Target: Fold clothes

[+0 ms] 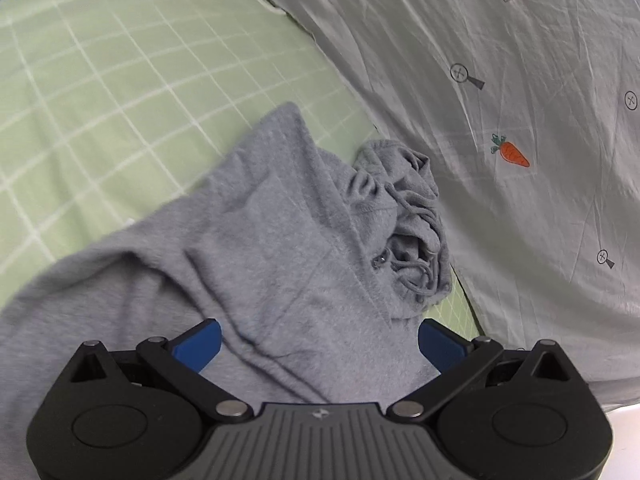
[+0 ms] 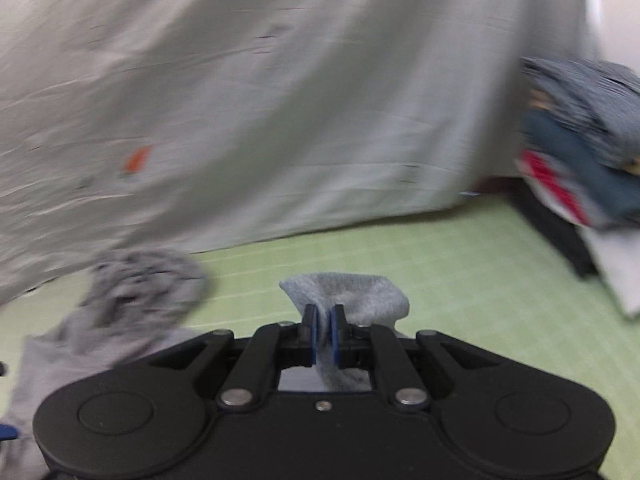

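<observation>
On green checked sheet, left wrist: grey hoodie (image 1: 280,240) sprawled, hood (image 1: 404,216) bunched beside pale quilt (image 1: 520,80); left gripper (image 1: 318,344) spread above it, holding nothing | right wrist: right gripper (image 2: 324,330) pinching a hoodie cuff (image 2: 360,296), lifted | progress: early, no tidy fold visible; sleeves, body left.

Green sheet (image 1: 100,92): bare and flat left of the hoodie (image 1: 260,240), open passage there. Right side shut in by the rumpled quilt (image 1: 500,80), its edge just beside the bunched hood (image 1: 404,220); only a thin strip of sheet between. Right-wrist view, blurred: clear sheet ahead, quilt walling the far side, clothes pile (image 2: 588,140) blocking the right.
</observation>
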